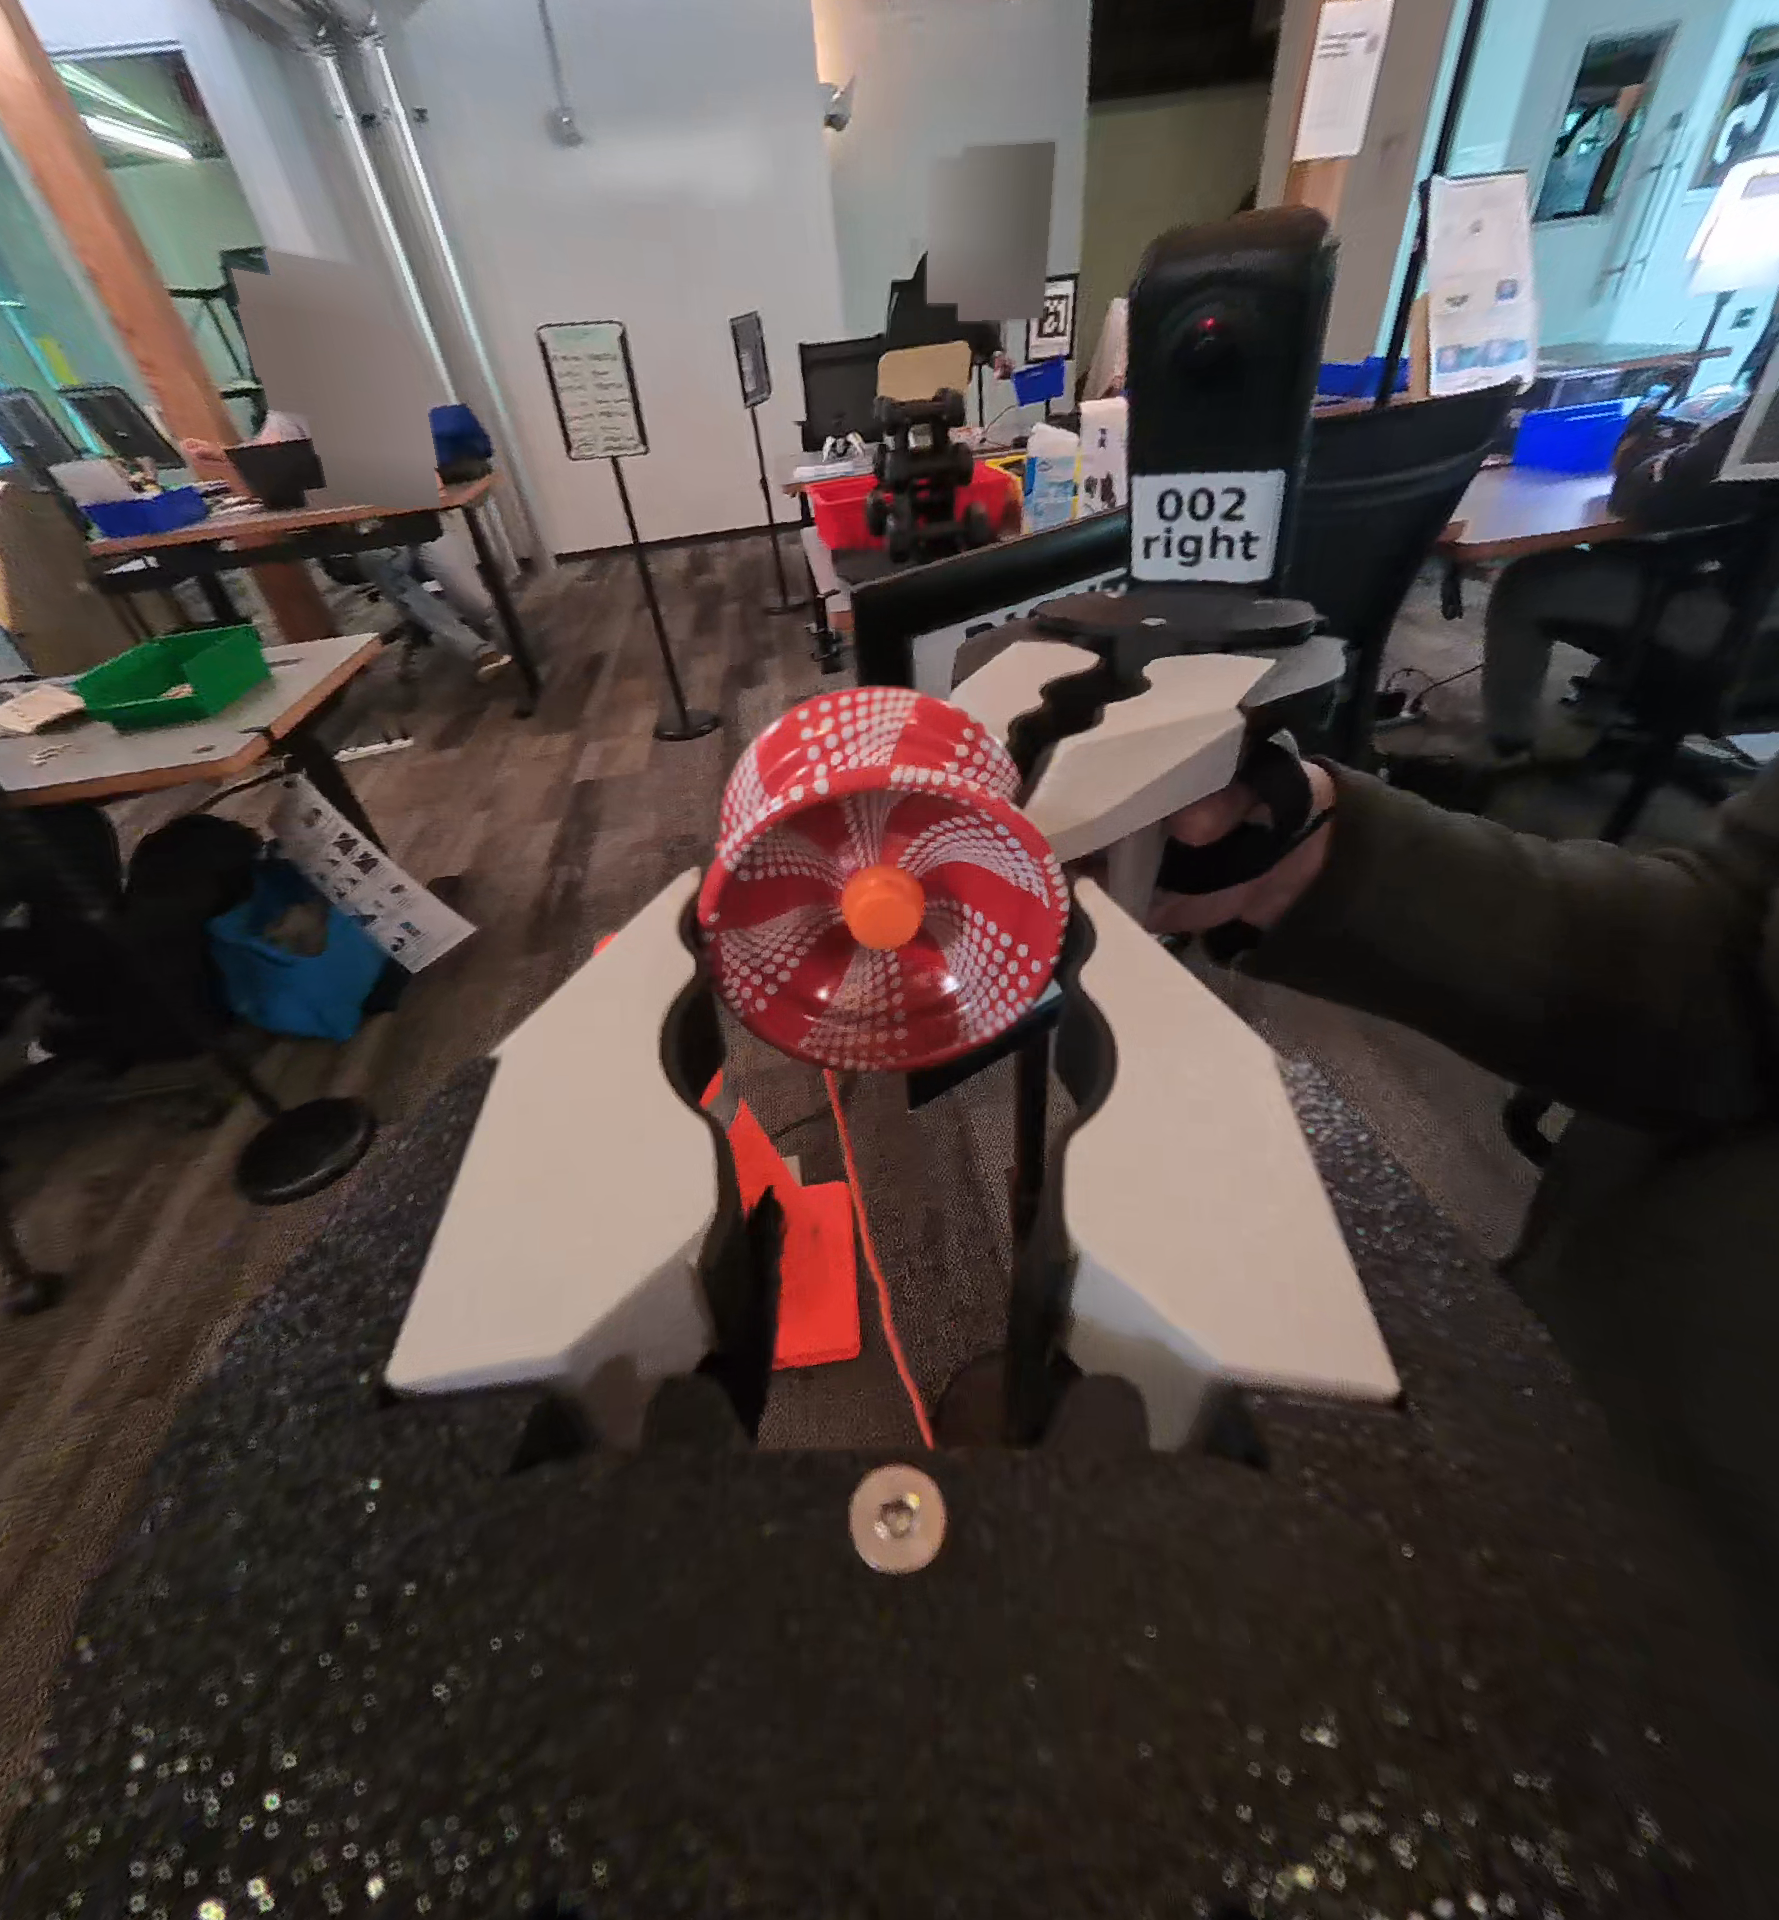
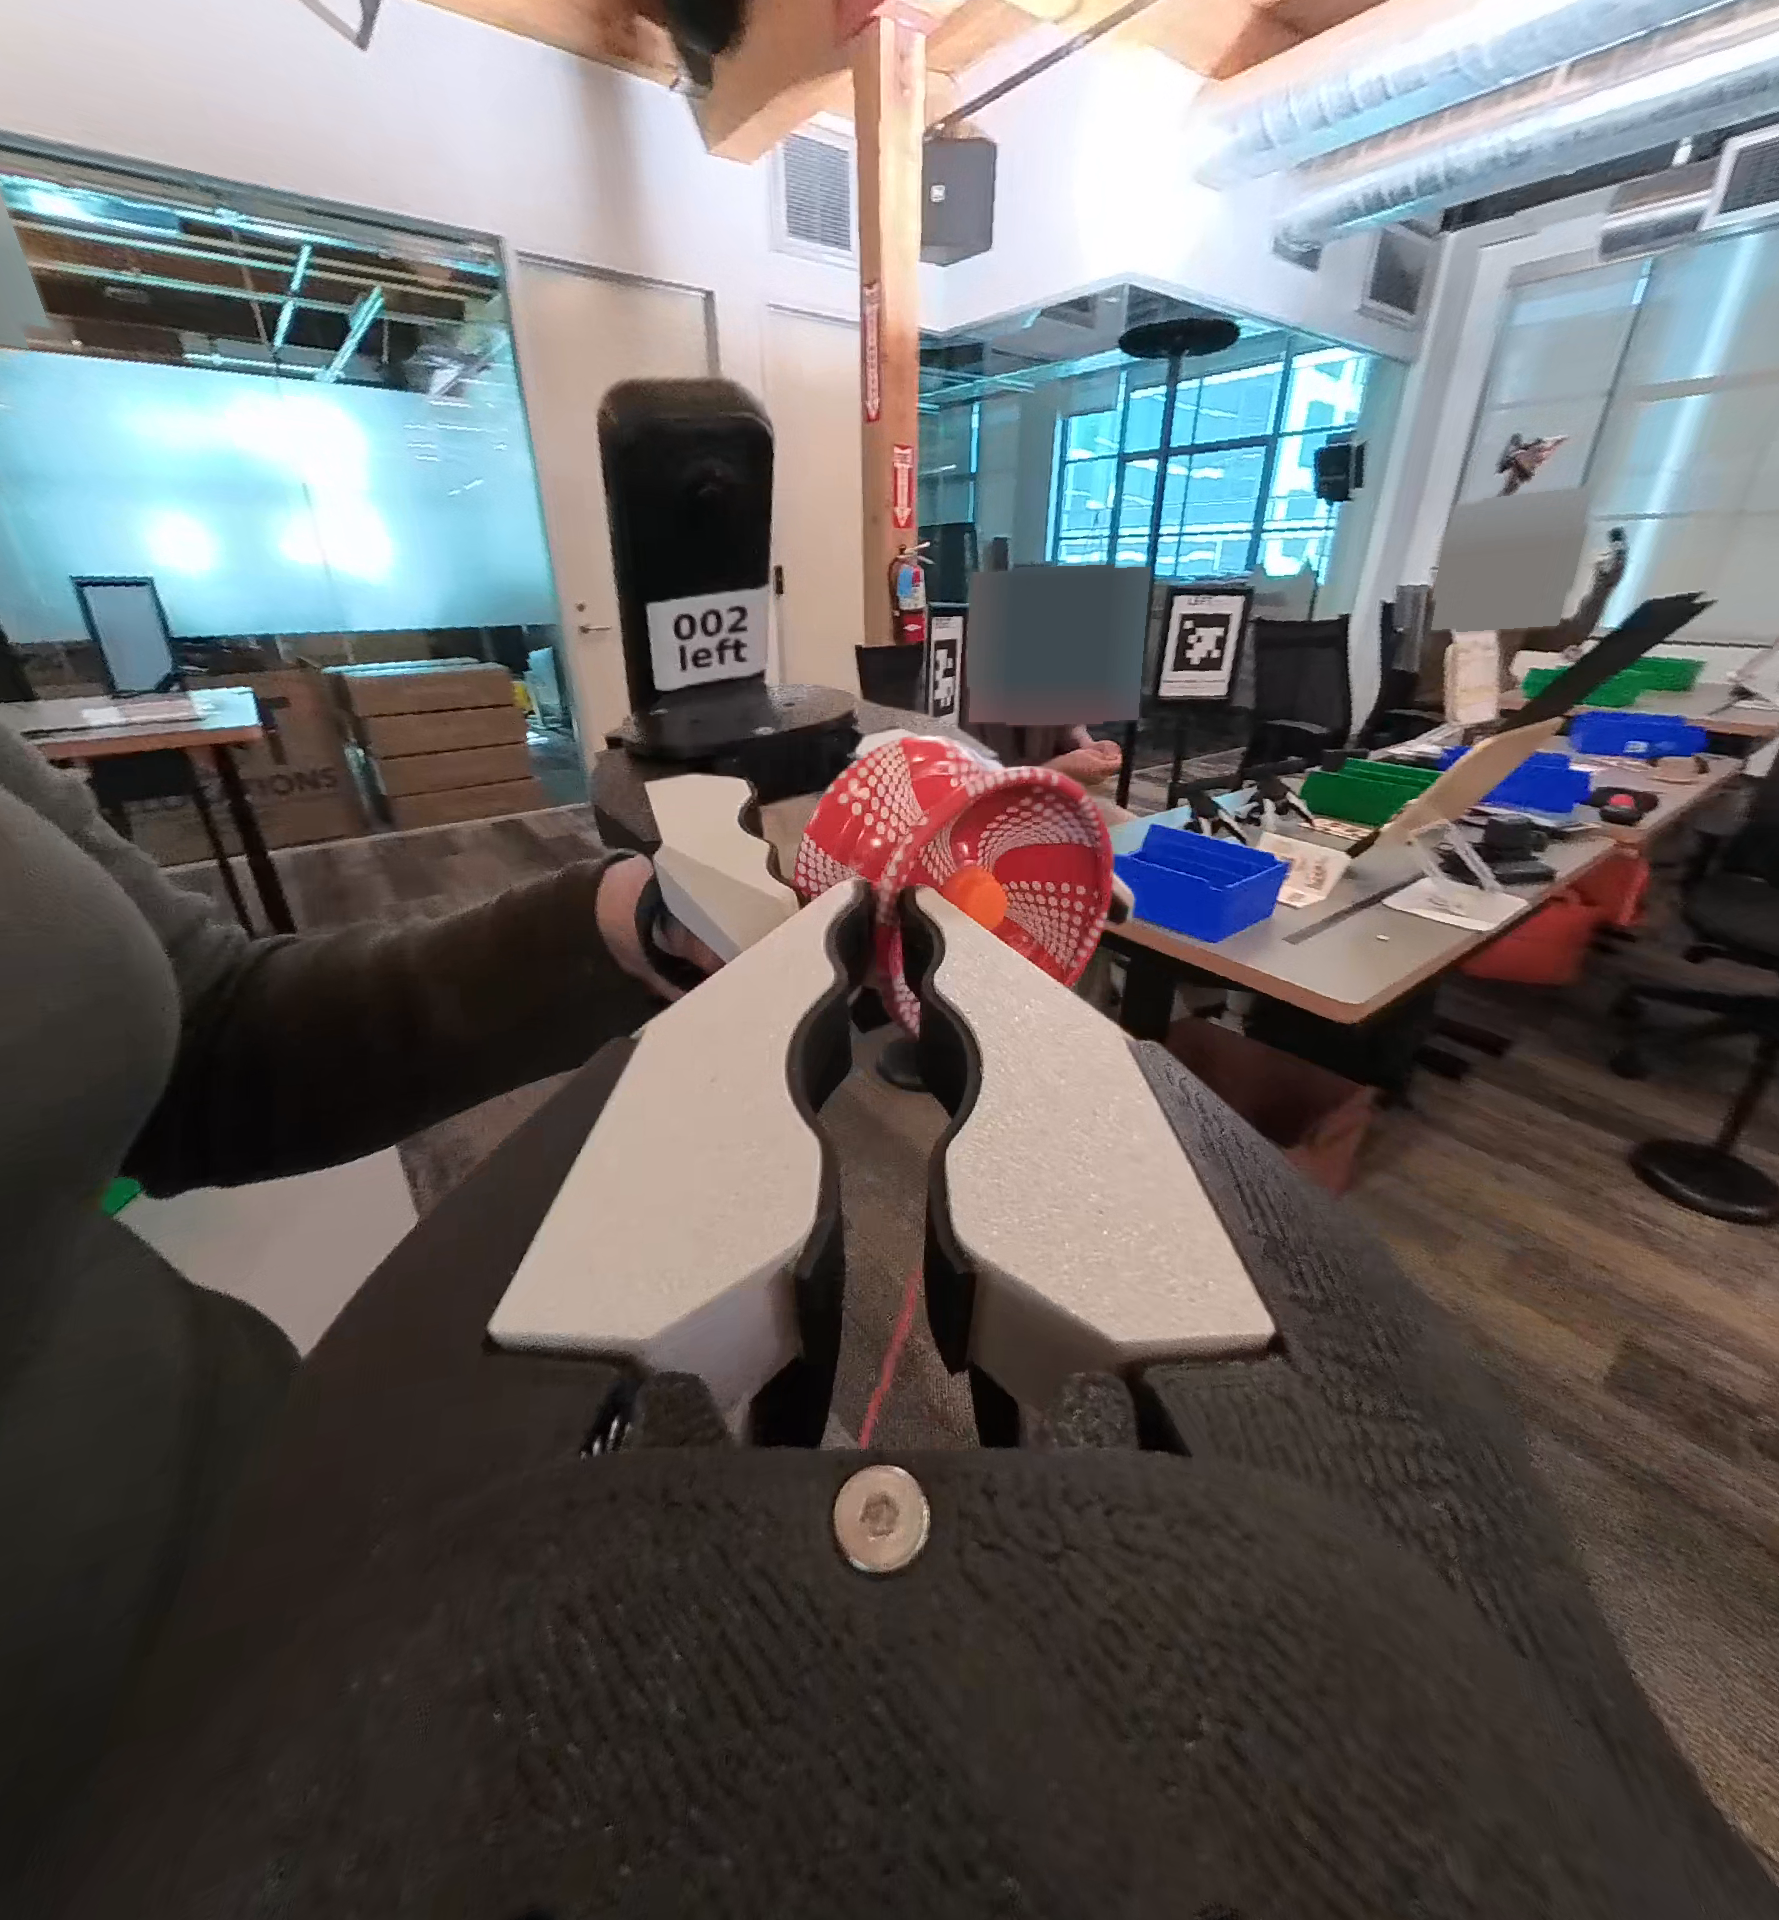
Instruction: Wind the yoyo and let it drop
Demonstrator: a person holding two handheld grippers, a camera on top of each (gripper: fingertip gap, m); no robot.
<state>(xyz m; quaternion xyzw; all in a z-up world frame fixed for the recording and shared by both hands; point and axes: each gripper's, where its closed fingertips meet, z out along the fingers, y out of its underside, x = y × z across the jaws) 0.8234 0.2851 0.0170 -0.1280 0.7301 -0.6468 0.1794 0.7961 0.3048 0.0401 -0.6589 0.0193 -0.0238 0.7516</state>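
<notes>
Holding the red yoyo (image 1: 885, 894) between its two white fingers, the left gripper (image 1: 885, 914) keeps it up in the air, well above the carpet floor (image 1: 189, 1299). The fingers press on the rim from both sides, so this gripper is clamped on the yoyo. The yoyo has white dots in a swirl pattern and an orange hub (image 1: 881, 906) in the middle of its cup. In the left wrist view the open cup faces straight back to the camera, so the axle runs along the fingers, about level, and the two halves stand one behind the other.

In the right wrist view the same yoyo (image 2: 952, 862) is seen from the side. Here its axle lies across the picture, with the orange hub (image 2: 976, 900) pointing to the right. The tips of the right gripper (image 2: 890, 914) reach the groove between the two halves. Its fingers stand almost together, with only a thin slit between the tips. I cannot tell if they pinch something in the groove.

A thin red string (image 1: 880, 1268) hangs down from under the yoyo, and it also shows between the right fingers (image 2: 890, 1351).

Behind stand office tables (image 2: 1384, 966) with blue bins (image 2: 1202, 878) and a green bin (image 1: 173, 675).
</notes>
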